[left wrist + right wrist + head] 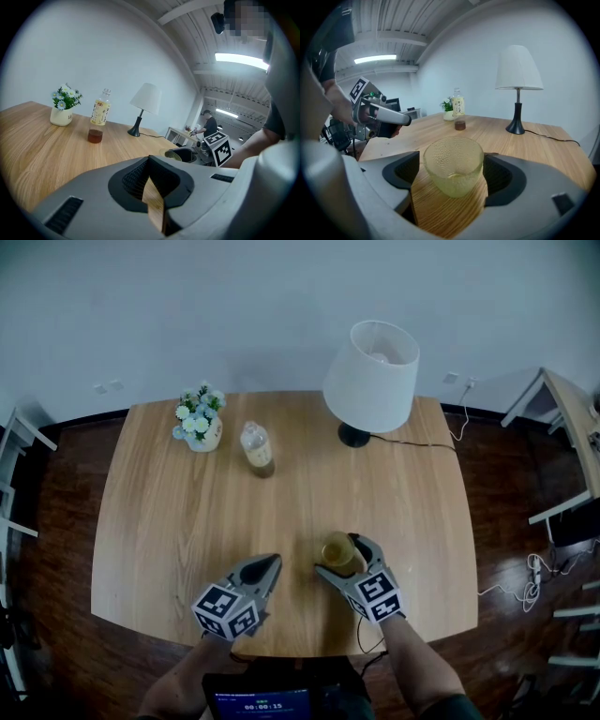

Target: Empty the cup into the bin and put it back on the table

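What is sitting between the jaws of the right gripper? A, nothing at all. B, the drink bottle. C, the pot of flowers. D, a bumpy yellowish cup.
D: in the right gripper view the bumpy yellowish cup stands upright on the table between the open jaws of the right gripper, with a gap showing beside the left-hand jaw.
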A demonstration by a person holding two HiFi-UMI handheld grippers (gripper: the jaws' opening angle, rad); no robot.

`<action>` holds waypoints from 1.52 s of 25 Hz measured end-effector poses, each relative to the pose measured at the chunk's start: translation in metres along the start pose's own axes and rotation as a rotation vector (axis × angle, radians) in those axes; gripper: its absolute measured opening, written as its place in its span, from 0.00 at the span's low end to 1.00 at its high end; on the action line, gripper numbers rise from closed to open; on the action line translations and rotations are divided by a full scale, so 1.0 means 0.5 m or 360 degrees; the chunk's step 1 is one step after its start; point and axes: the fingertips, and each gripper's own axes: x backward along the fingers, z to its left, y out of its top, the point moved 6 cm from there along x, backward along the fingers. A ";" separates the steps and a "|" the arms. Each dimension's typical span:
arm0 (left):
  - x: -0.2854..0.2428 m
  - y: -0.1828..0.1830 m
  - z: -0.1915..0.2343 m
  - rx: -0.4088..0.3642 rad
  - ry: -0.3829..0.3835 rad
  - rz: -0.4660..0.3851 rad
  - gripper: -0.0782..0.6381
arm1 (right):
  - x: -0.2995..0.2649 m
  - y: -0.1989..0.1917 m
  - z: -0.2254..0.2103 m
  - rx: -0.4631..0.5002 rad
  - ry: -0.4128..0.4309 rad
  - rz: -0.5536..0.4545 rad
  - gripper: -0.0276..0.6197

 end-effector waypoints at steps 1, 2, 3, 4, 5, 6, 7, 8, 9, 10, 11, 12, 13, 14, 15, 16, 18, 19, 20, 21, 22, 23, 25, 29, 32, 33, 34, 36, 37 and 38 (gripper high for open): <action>0.002 -0.003 -0.001 0.0002 0.0002 0.0003 0.10 | -0.004 -0.004 0.000 0.0013 -0.0006 0.0006 0.71; 0.003 -0.006 -0.003 0.0004 0.0005 0.0006 0.10 | -0.007 -0.007 0.000 0.0021 -0.0010 0.0011 0.71; 0.004 -0.009 -0.004 0.0008 0.0009 0.0009 0.10 | -0.010 -0.009 0.000 0.0026 -0.0013 0.0014 0.71; 0.006 -0.011 -0.004 0.0012 0.0014 0.0012 0.10 | -0.012 -0.009 0.001 0.0031 -0.0016 0.0016 0.71; 0.007 -0.014 -0.003 0.0015 0.0019 0.0015 0.10 | -0.013 -0.009 0.002 0.0037 -0.0018 0.0017 0.71; 0.009 -0.016 -0.001 0.0018 0.0023 0.0018 0.10 | -0.016 -0.009 0.003 0.0041 -0.0021 0.0011 0.71; 0.010 -0.019 0.002 0.0019 0.0027 0.0022 0.10 | -0.019 -0.009 0.003 0.0043 -0.0026 0.0002 0.71; 0.011 -0.021 0.004 0.0020 0.0030 0.0025 0.10 | -0.023 -0.010 0.002 0.0042 -0.0031 -0.0007 0.71; 0.012 -0.024 0.006 0.0023 0.0032 0.0024 0.10 | -0.027 -0.014 0.001 0.0040 -0.0034 -0.0013 0.71; 0.012 -0.026 0.007 0.0027 0.0034 0.0021 0.10 | -0.030 -0.017 0.000 0.0039 -0.0035 -0.0014 0.71; 0.013 -0.029 0.008 0.0031 0.0036 0.0016 0.10 | -0.031 -0.019 0.000 0.0038 -0.0036 -0.0009 0.71; 0.013 -0.031 0.008 0.0036 0.0037 0.0012 0.10 | -0.031 -0.018 0.000 0.0039 -0.0036 -0.0003 0.71; 0.013 -0.032 0.009 0.0038 0.0037 0.0009 0.10 | -0.032 -0.017 0.001 0.0041 -0.0037 -0.0003 0.71; 0.013 -0.033 0.010 0.0038 0.0038 0.0008 0.10 | -0.034 -0.016 0.001 0.0044 -0.0040 -0.0010 0.71; 0.012 -0.034 0.010 0.0039 0.0038 0.0008 0.10 | -0.036 -0.015 0.000 0.0048 -0.0047 -0.0022 0.71; 0.012 -0.036 0.010 0.0040 0.0038 0.0009 0.10 | -0.037 -0.015 -0.001 0.0050 -0.0056 -0.0037 0.68; 0.012 -0.041 0.008 0.0048 0.0038 0.0008 0.10 | -0.039 -0.016 -0.006 0.0043 -0.0072 -0.0057 0.67; 0.012 -0.044 0.008 0.0052 0.0039 0.0009 0.10 | -0.040 -0.017 -0.008 0.0038 -0.0076 -0.0060 0.67; 0.013 -0.046 0.008 0.0056 0.0041 0.0011 0.10 | -0.041 -0.017 -0.008 0.0036 -0.0077 -0.0058 0.67; 0.015 -0.048 0.008 0.0058 0.0045 0.0014 0.10 | -0.041 -0.018 -0.007 0.0035 -0.0076 -0.0051 0.67; 0.018 -0.049 0.009 0.0060 0.0050 0.0015 0.10 | -0.041 -0.020 -0.005 0.0035 -0.0074 -0.0044 0.67; 0.021 -0.049 0.008 0.0062 0.0052 0.0012 0.10 | -0.040 -0.022 -0.005 0.0032 -0.0072 -0.0043 0.66; 0.025 -0.043 0.008 0.0062 0.0053 0.0000 0.10 | -0.039 -0.020 -0.006 0.0024 -0.0072 -0.0054 0.66; 0.039 -0.028 0.005 0.0051 0.0056 -0.0034 0.10 | -0.028 -0.008 0.000 0.0019 -0.0054 -0.0083 0.66; 0.050 -0.017 0.001 0.0042 0.0063 -0.0055 0.10 | -0.009 0.006 0.006 0.0023 -0.0047 -0.0106 0.66; 0.053 -0.012 -0.001 0.0035 0.0065 -0.0064 0.10 | -0.004 0.012 0.008 0.0028 -0.0044 -0.0115 0.66; 0.058 -0.006 -0.002 0.0029 0.0068 -0.0075 0.10 | 0.002 0.019 0.010 0.0036 -0.0041 -0.0124 0.66; 0.067 0.007 -0.007 0.0015 0.0073 -0.0100 0.10 | 0.013 0.034 0.015 0.0060 -0.0038 -0.0142 0.66; 0.072 0.013 -0.011 0.0008 0.0074 -0.0112 0.10 | 0.020 0.044 0.018 0.0070 -0.0039 -0.0155 0.66; 0.076 0.019 -0.014 -0.0002 0.0074 -0.0124 0.10 | 0.027 0.055 0.022 0.0079 -0.0039 -0.0169 0.66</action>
